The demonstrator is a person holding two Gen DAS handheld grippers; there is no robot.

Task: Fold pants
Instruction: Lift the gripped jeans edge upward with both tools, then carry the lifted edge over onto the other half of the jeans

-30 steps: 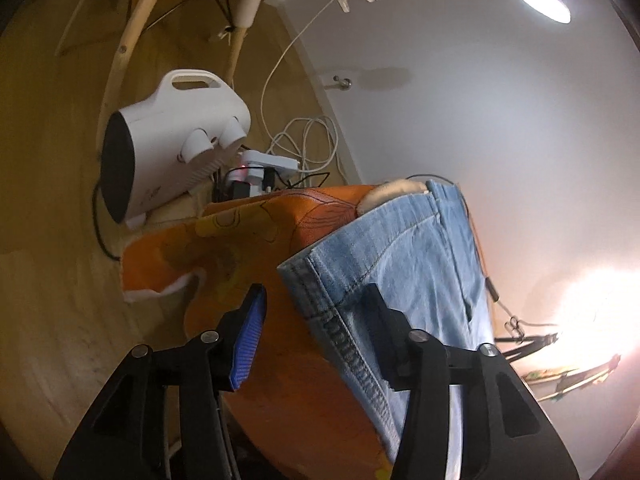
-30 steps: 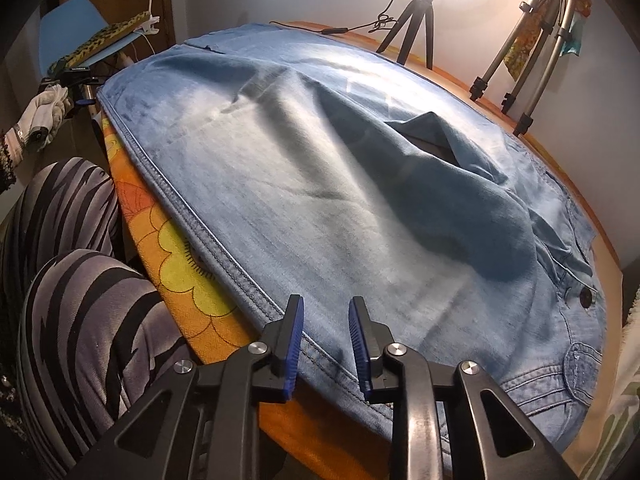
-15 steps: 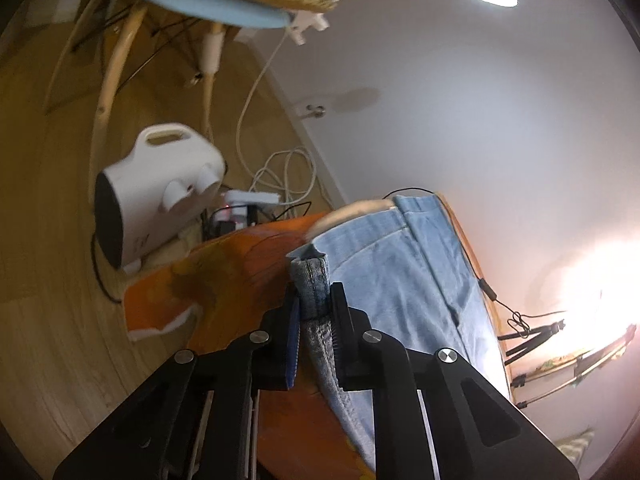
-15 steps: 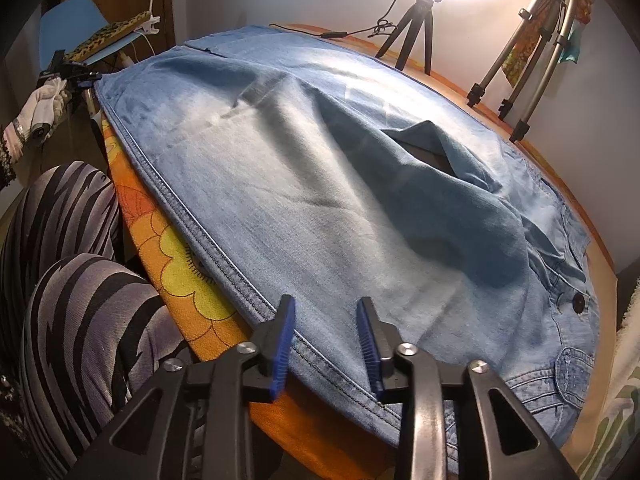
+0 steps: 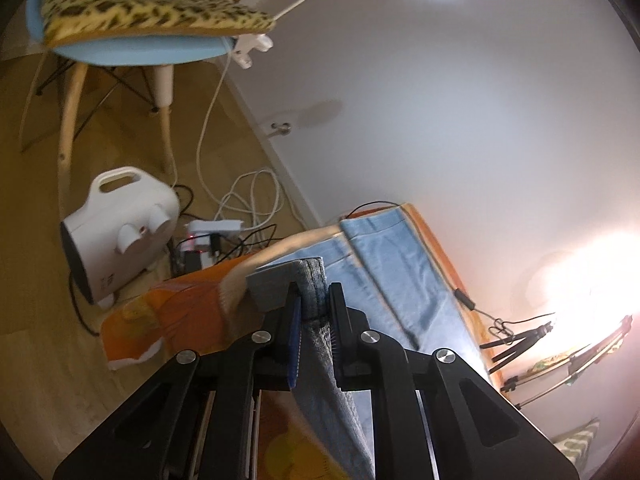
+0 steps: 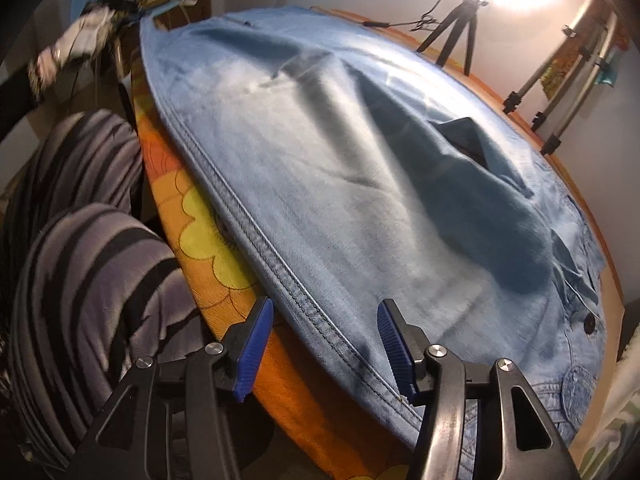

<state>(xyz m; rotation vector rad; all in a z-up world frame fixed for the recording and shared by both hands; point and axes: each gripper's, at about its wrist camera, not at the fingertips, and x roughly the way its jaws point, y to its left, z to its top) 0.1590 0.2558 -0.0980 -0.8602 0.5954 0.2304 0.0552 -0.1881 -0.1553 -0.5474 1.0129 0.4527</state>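
the left gripper (image 5: 314, 310) is clamped on the hem of the jeans (image 6: 360, 184), lifted off the orange cloth (image 6: 224, 280). only its view shows the white heater (image 5: 116, 232). the right gripper (image 6: 326, 344) has just been opening over the seam, not squeezing. only there: striped legs (image 6: 88, 264). no words readable.

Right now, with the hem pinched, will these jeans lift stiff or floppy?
Probably floppy: the jeans lie in soft creases, and the hem in the left gripper droops below its jaws. Likely heavyish, so they may drag across the orange cloth.
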